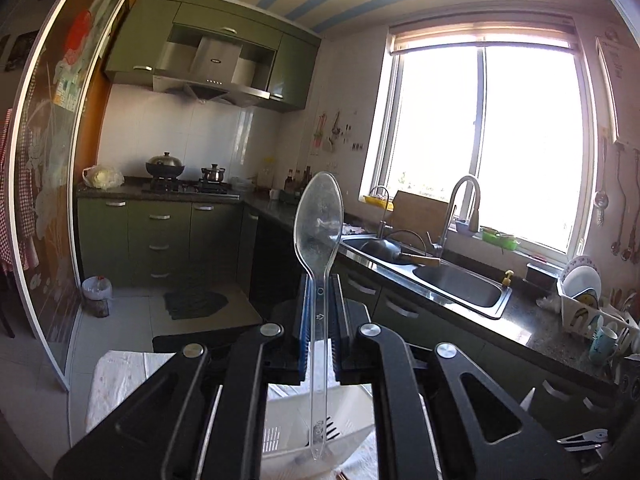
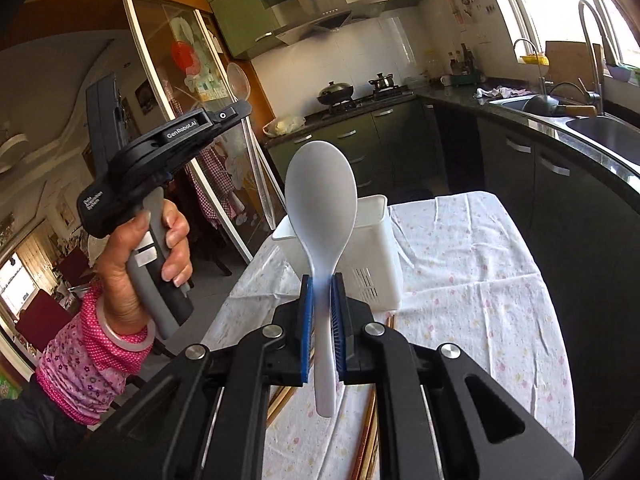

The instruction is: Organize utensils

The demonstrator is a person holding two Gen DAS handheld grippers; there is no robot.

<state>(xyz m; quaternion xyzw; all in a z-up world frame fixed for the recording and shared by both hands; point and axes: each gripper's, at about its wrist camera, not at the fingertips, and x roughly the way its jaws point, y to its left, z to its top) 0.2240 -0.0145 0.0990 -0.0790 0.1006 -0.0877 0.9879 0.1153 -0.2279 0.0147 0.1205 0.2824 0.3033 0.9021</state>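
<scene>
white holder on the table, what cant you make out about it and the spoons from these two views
- White holder: inside hidden in right wrist view by its wall and the white spoon.
- Left wrist view: holder mostly hidden by the left gripper.
- Clear spoon: handle marking too small to read.

left wrist: above table, faces sink (image 1: 456,280) | right wrist: faces stove (image 2: 360,98) | shared: white holder (image 2: 376,248)

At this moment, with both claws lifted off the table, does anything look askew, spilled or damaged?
Nothing stands out. The left claw is shut on a clear plastic spoon, bowl up. The right claw is shut on a white rice paddle. The white utensil basket stands upright on the floral tablecloth, which is merely wrinkled.
</scene>
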